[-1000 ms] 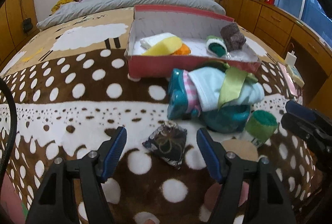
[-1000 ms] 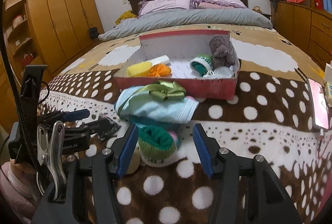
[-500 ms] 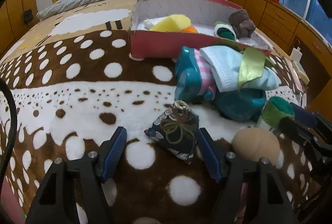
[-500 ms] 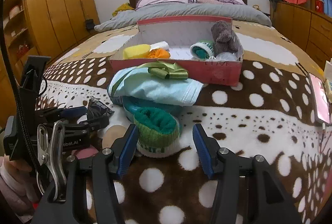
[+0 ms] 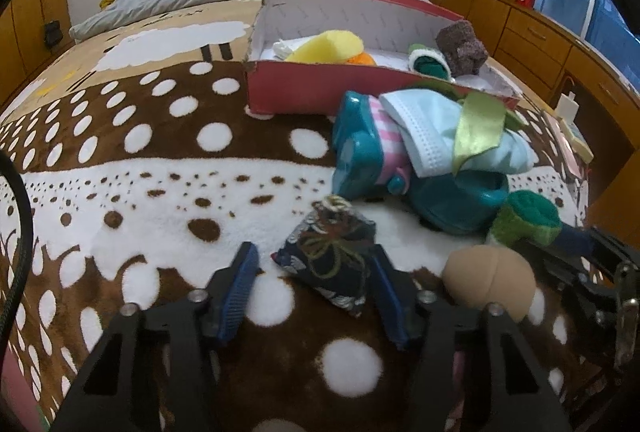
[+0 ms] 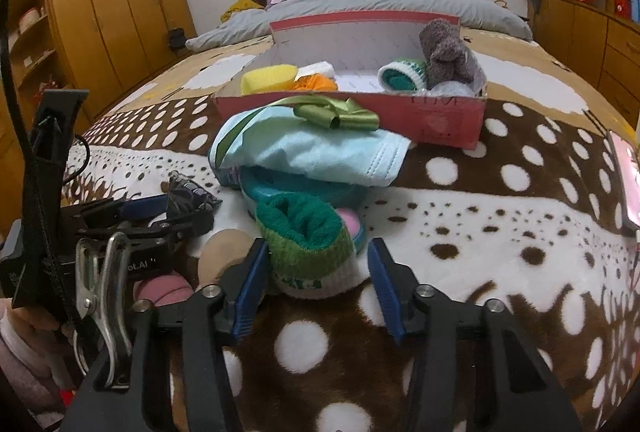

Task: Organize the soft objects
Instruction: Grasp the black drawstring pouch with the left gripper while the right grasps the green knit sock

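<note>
On a spotted brown-and-white blanket [image 5: 168, 200] covering a bed, the left tool [image 5: 314, 274] is closing its jaws around a dark patterned pouch [image 5: 326, 256], its right pad touching the fabric and its left pad still apart. Just beside it, the right tool [image 6: 316, 264] is closing around a rolled green sock [image 6: 308, 244], its pads not yet pressing. A pale blue mask [image 6: 320, 152] with a green ribbon [image 6: 340, 116] is lying between them and a red box [image 6: 440, 118] holding other soft items.

Spotted blanket [image 5: 168, 168] carries red box [image 5: 320, 88], pouch [image 5: 328, 252], rolled sock [image 6: 312, 244].
</note>
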Tool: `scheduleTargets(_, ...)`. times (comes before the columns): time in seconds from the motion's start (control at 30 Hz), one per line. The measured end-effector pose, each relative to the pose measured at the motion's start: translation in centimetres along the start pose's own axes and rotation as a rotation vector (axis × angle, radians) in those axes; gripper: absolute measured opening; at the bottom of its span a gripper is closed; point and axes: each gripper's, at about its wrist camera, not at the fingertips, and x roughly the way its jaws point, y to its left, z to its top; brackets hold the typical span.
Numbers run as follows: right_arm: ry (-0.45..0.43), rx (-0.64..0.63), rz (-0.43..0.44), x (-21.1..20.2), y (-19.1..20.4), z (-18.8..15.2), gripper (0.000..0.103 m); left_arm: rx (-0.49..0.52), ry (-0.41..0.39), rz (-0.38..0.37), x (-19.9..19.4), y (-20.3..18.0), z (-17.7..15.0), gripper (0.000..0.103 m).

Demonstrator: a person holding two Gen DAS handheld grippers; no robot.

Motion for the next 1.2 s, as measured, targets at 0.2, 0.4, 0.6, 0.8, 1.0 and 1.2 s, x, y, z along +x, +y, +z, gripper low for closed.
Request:
scheduleTargets(0.2, -0.001, 0.000, 0.011, 0.1, 0.1, -0.2, 0.039, 0.008, -0.009, -0.003, -0.4, -0.3, -0.1, 0.046)
scheduleTargets(0.4, -0.014, -0.003, 0.007, -0.4, 0.2, -0.3, 0.034, 0.013, -0.016, -0.002, -1.0, -0.4, -0.2, 0.045)
scheduleTargets(0.6, -0.035, -0.027, -0.001, -1.3, 0.7, -0.2, 0.033, 0.016, -0.034, 0.001, -2.1, -0.7, -0.2, 0.045)
scheduleTargets(0.8, -0.057, -0.023, 0.000, -2.5, 0.6, -0.4, 0.033, 0.018, -0.063, 0.003, -3.6, -0.8, -0.1, 0.045)
scheduleTargets(1.0, -0.079, -0.010, -0.011, -3.6, 0.1, -0.5, 0.033, 0.014, -0.087, 0.000, -4.8, -0.7, 0.0, 0.045)
scheduleTargets(1.2, -0.095, 0.004, -0.029, -4.4, -0.4, -0.4, 0.033, 0.020, -0.109, -0.010, -5.9, -1.1, 0.3, 0.045)
